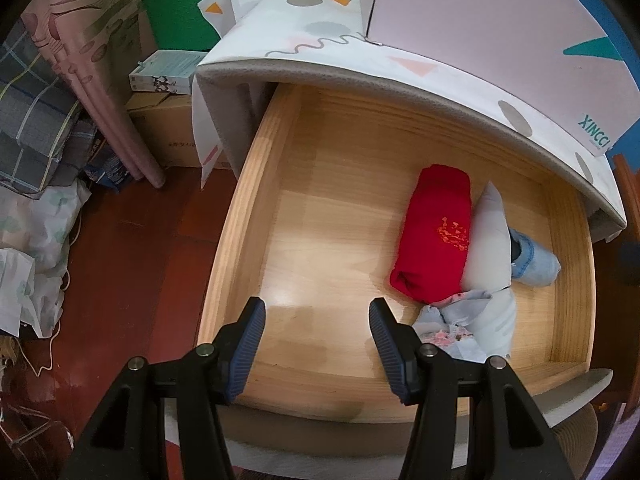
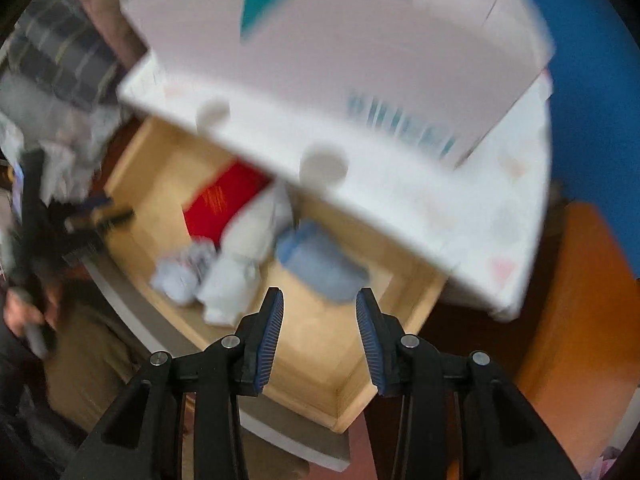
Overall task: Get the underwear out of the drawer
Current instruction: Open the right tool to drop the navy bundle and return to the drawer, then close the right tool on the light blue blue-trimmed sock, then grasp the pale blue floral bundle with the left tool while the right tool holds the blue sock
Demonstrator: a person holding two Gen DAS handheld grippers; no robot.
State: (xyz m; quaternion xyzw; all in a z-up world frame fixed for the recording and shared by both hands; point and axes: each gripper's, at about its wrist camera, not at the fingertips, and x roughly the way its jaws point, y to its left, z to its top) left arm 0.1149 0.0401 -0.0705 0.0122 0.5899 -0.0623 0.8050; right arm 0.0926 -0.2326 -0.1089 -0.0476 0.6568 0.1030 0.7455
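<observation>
1. The left gripper (image 1: 317,316) has its fingers spread apart with nothing between them, over the bare front-left part of the wooden drawer (image 1: 256,184).
2. The right gripper (image 2: 319,306) is also spread and empty, above the front right corner of the drawer (image 2: 352,384); this view is blurred.
3. Nearest the front of the drawer lies a crumpled pale patterned piece of underwear (image 1: 452,322), touching a white folded garment (image 1: 490,240) beside it.
4. The red folded garment (image 1: 434,236) lies left of the white one, touching it, with orange marks on top.
5. A light blue garment (image 1: 534,262) sits to the right of the white one, near the drawer's right wall.
6. A white patterned cloth (image 1: 360,60) covers the top above the open drawer, and a pale box (image 1: 480,20) stands on it.
</observation>
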